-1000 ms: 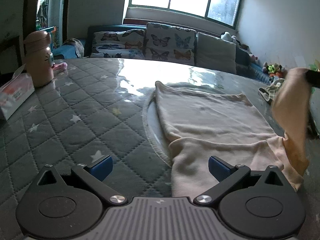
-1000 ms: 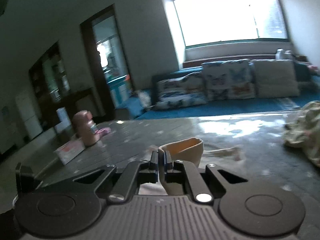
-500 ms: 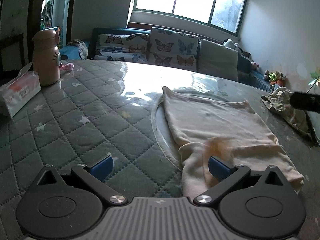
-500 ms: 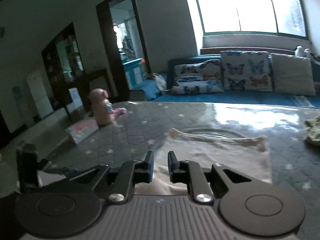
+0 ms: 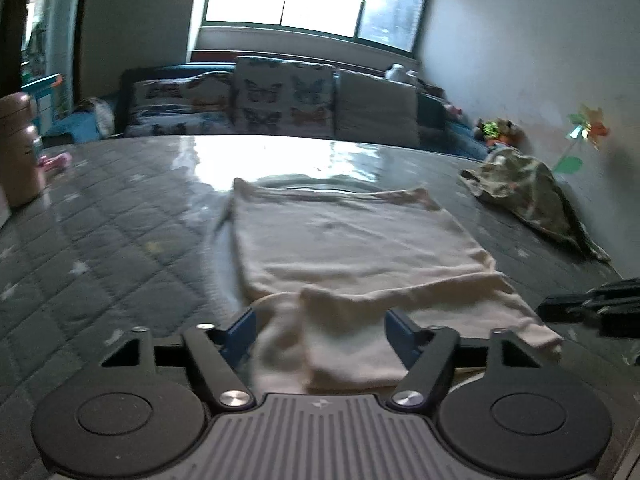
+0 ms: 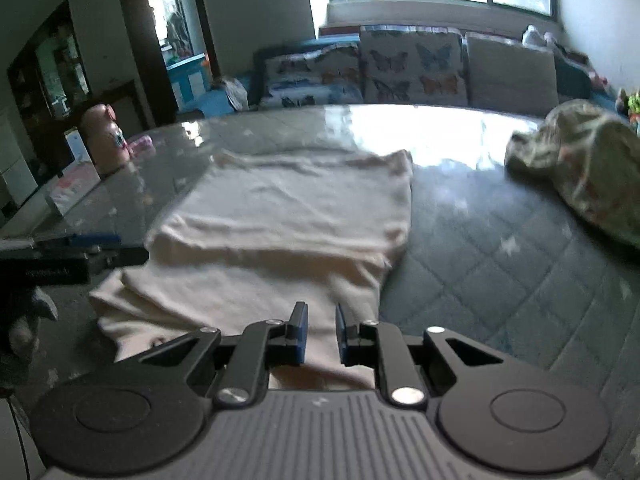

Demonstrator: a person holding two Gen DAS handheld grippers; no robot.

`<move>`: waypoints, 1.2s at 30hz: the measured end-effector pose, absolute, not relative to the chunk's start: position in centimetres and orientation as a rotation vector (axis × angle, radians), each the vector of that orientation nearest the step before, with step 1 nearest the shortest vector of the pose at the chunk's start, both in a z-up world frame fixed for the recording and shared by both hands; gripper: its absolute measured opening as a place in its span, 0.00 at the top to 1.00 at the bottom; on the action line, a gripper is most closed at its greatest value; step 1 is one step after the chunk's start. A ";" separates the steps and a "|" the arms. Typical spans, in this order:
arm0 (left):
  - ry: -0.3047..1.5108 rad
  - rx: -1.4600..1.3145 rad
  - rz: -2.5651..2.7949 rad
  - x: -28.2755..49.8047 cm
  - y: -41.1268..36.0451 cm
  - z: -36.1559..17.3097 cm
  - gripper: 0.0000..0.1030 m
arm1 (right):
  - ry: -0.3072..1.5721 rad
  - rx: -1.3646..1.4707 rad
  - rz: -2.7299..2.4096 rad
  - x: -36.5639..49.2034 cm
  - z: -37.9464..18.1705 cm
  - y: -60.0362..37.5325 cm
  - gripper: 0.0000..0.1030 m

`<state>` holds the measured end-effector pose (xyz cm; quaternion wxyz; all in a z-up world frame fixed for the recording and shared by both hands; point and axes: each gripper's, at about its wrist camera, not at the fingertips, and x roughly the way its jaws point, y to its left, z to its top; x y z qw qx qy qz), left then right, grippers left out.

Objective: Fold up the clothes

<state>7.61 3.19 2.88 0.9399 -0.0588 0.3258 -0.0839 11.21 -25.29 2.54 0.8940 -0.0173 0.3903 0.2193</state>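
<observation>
Cream garment (image 5: 352, 248), partly folded, flat on quilted worktop (image 5: 100, 232); left hand-held gripper (image 5: 320, 330) wide, empty; right hand-held gripper (image 6: 321, 334) narrow, empty; pinch both near corners level before folding.

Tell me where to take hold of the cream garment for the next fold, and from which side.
Probably by its near edge: pinch the two near corners of the cream garment, one with each tool. That end lies in loose doubled layers just ahead of the open left tool and right tool, so the fingers can slide under from the near side. The far part lies flat on the quilted table with nothing to catch.
</observation>
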 end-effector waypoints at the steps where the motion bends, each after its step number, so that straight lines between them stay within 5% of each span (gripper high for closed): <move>1: 0.673 -0.116 -0.184 7.8 2.8 2.7 0.41 | 0.827 -0.039 0.451 11.3 1.9 -25.5 0.86; 5: 0.705 -0.082 -0.205 8.2 2.1 1.7 0.51 | 0.829 -0.043 0.447 11.7 1.4 -25.8 0.85; 23: 0.694 -0.059 -0.238 11.0 1.5 2.1 0.56 | 0.788 -0.037 0.410 16.6 0.2 -24.6 0.84; 26: 0.719 -0.053 -0.196 11.2 2.4 1.3 0.64 | 0.785 -0.030 0.397 16.5 0.4 -25.0 0.83; 36: 0.652 -0.051 -0.127 9.1 4.5 2.6 0.62 | 0.758 -0.068 0.382 15.6 0.4 -25.2 0.73</move>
